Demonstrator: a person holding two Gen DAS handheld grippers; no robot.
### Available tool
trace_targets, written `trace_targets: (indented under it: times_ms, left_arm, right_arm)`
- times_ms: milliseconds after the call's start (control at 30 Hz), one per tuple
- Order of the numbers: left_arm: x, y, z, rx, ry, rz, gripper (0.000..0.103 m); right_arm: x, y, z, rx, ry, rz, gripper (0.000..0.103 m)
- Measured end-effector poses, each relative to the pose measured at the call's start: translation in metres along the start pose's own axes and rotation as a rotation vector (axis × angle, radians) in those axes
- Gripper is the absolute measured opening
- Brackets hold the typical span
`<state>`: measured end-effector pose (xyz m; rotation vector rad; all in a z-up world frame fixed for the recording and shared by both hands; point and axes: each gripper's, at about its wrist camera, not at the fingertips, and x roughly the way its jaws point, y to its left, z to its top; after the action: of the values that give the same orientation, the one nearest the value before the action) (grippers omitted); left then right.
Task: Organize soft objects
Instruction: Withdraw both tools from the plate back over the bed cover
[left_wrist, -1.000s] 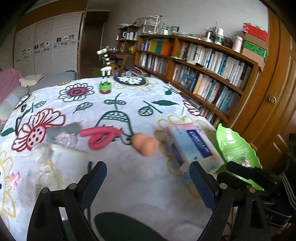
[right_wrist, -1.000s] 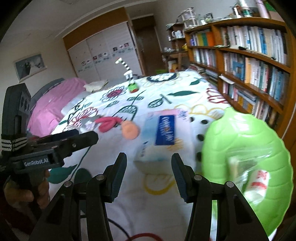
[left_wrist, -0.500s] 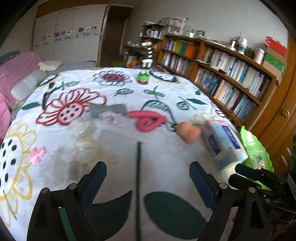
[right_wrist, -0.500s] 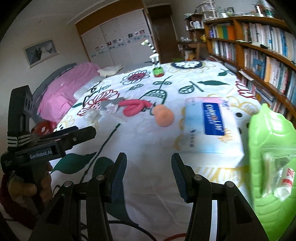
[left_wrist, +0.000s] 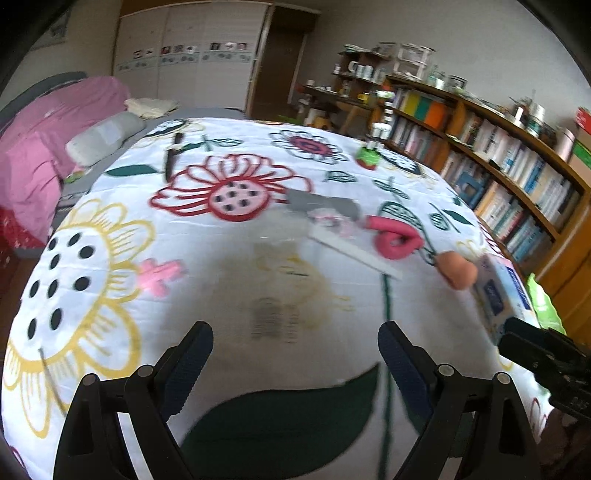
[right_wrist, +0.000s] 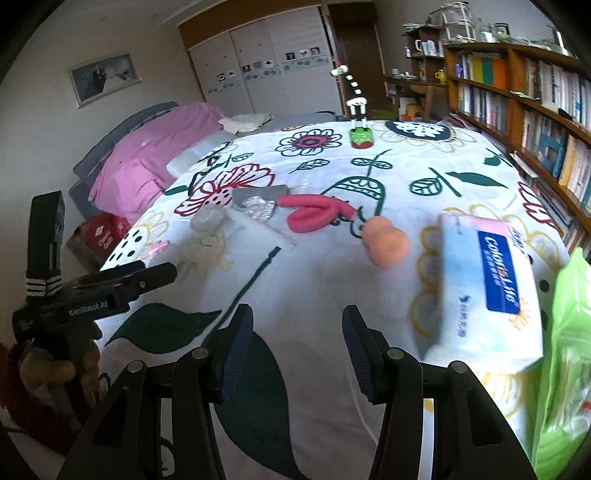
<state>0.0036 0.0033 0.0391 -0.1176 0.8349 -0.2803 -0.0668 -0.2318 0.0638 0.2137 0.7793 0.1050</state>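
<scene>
Left wrist view, left to right: pink bedding (left_wrist: 44, 147) at the far left edge; a flowered bedspread (left_wrist: 110, 258) filling the middle; left tongs (left_wrist: 295, 354) at the bottom, jaws spread wide with nothing between them, only bare cloth beneath; a grey pouch (left_wrist: 325, 205) and a clear packet (left_wrist: 332, 221), blurred; a pink foam roll (left_wrist: 393, 240); a peach soft toy (left_wrist: 456, 271); a tissue pack (left_wrist: 498, 295) seen edge-on near the bed's right border; a sliver of a green leaf-shaped tray (left_wrist: 543, 306); the right tongs' black body at the lower right.

Right wrist view, left to right: the left tongs' body (right_wrist: 92, 295) held in a hand (right_wrist: 44, 369) beyond the bed's left edge; a red box (right_wrist: 99, 230) on the floor, seen only here; a framed picture (right_wrist: 105, 77), seen only here; a crumpled clear bag (right_wrist: 208, 219); the grey pouch (right_wrist: 258, 195) touching the foam roll (right_wrist: 317, 216); right tongs (right_wrist: 297, 350), jaws parted about halfway, empty; a striped toy on a green base (right_wrist: 360, 138) far back; the peach toy (right_wrist: 386, 243) just beside the roll's end; the tissue pack (right_wrist: 487, 288), label legible here; the green tray (right_wrist: 565, 332) holding wrapped items, cut by the right edge; a bookcase (right_wrist: 535, 110) along the bed's right side.

Open room: the near half of the bedspread before both tongs lies bare; soft items line the middle, apart from both tongs.
</scene>
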Motion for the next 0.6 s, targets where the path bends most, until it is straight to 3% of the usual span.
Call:
trace_targets:
  times_ms: [600]
  left_arm:
    - [0.002, 0.084, 0.011, -0.139, -0.021, 0.156, 0.094]
  right_arm:
    - [0.03, 0.025, 0.011, -0.047, 0.042, 0.045, 0.052]
